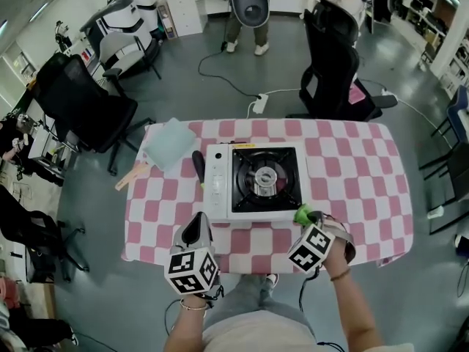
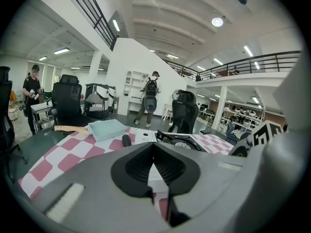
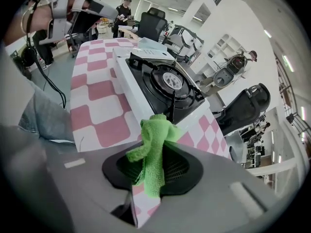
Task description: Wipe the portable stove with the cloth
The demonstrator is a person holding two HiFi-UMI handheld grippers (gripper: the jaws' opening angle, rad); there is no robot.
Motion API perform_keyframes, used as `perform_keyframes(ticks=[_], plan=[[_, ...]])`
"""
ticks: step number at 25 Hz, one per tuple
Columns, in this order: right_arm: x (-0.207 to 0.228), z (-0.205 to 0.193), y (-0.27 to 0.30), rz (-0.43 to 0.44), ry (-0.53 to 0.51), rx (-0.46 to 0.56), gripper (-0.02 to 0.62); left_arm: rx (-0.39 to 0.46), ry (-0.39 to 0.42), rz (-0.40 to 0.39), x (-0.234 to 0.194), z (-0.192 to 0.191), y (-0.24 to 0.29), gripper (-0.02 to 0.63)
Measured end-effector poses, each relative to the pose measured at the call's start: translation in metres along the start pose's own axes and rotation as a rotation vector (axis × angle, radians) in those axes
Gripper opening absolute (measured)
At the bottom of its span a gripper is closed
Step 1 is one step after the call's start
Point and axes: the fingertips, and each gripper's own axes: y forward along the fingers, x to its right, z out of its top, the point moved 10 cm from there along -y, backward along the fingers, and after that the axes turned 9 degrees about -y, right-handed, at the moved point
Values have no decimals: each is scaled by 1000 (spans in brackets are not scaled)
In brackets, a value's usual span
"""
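The white portable stove (image 1: pixel 253 182) with a black burner top sits in the middle of the pink-checked table (image 1: pixel 352 174). My right gripper (image 1: pixel 308 218) hovers at the stove's near right corner, shut on a green cloth (image 3: pixel 153 149) that sticks out between its jaws. In the right gripper view the stove (image 3: pixel 155 84) lies just ahead. My left gripper (image 1: pixel 199 229) is at the table's near edge, left of the stove's front, shut with nothing in it. The left gripper view shows the stove (image 2: pixel 170 140) beyond the closed jaws.
A pale blue folded cloth (image 1: pixel 168 144) lies at the table's far left, with a wooden-handled tool (image 1: pixel 132 176) at its edge and a black handle (image 1: pixel 198 166) beside the stove. Black office chairs (image 1: pixel 333 64) stand behind the table. A person (image 1: pixel 248 13) stands further back.
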Motion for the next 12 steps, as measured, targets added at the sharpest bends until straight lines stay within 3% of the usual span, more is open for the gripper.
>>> perform_keyframes(ticks=[12], plan=[[-10,24,-1,68,-44,49,89,4,-13,22,-5,-2,-2,0]])
